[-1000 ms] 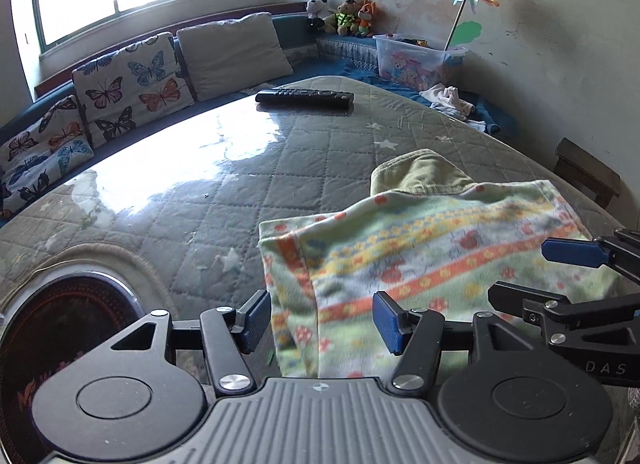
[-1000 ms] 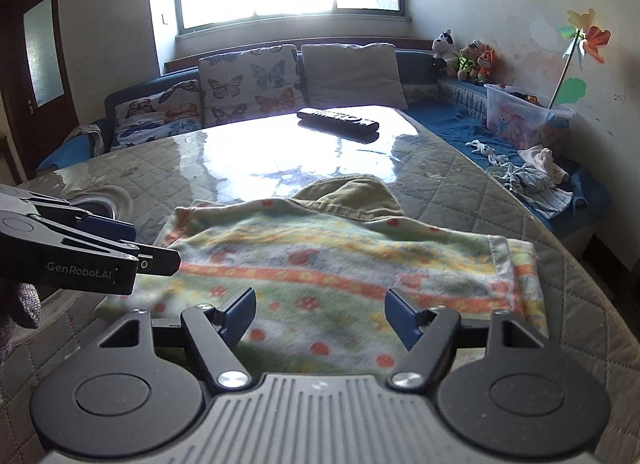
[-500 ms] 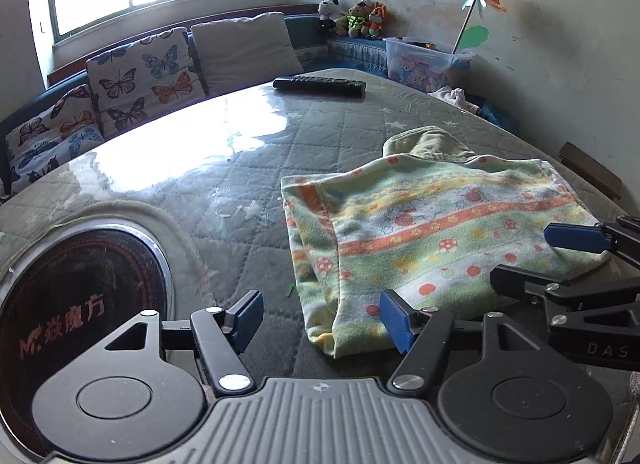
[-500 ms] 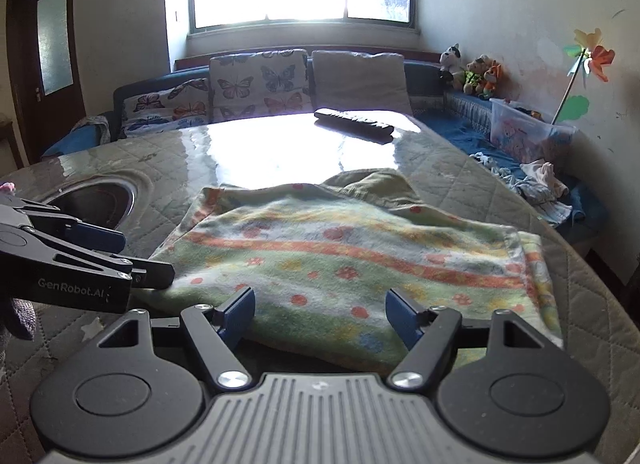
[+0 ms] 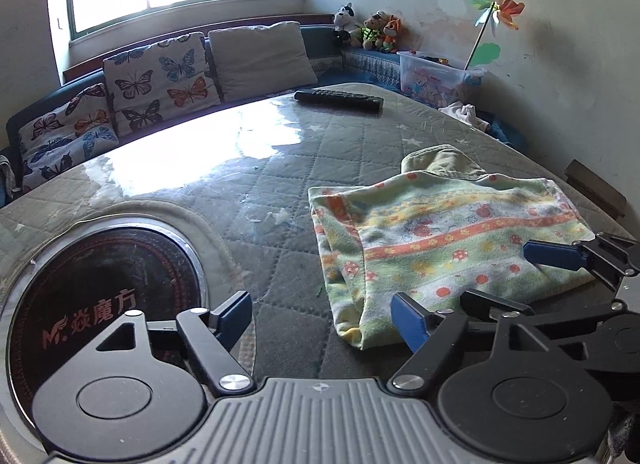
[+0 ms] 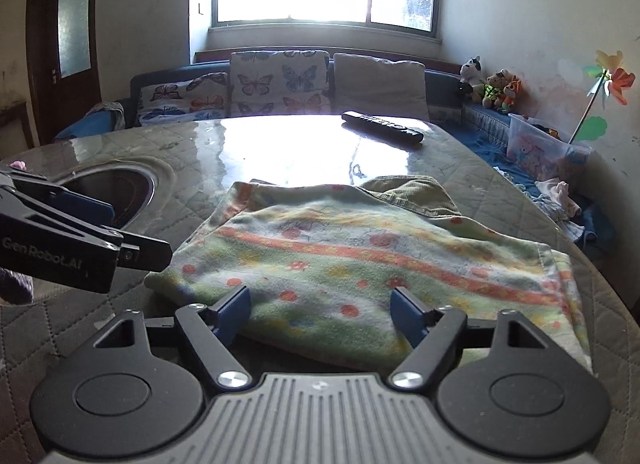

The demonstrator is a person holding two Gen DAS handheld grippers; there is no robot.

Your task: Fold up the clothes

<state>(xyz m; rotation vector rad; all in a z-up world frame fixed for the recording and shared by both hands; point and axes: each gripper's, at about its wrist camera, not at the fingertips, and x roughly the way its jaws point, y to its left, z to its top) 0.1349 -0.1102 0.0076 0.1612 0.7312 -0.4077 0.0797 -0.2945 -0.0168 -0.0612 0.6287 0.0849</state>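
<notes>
A folded green cloth with orange stripes and mushroom prints (image 5: 452,248) lies flat on the quilted table; it also shows in the right wrist view (image 6: 360,264). An olive garment (image 5: 440,163) lies under its far edge, also in the right wrist view (image 6: 412,193). My left gripper (image 5: 324,318) is open and empty, just off the cloth's near left corner. My right gripper (image 6: 320,306) is open and empty at the cloth's near edge; it also shows in the left wrist view (image 5: 516,276). The left gripper shows in the right wrist view (image 6: 116,232).
A round black cooktop (image 5: 100,304) is set into the table (image 5: 280,167) at the left. A black remote (image 5: 338,99) lies at the far side. Cushions (image 5: 160,79) line the bench behind; a plastic box (image 5: 436,75) and loose clothes (image 5: 464,113) sit at the right.
Both grippers have drawn back and away from the cloth, which now lies flat and farther ahead. The left gripper has shifted left toward the cooktop.
</notes>
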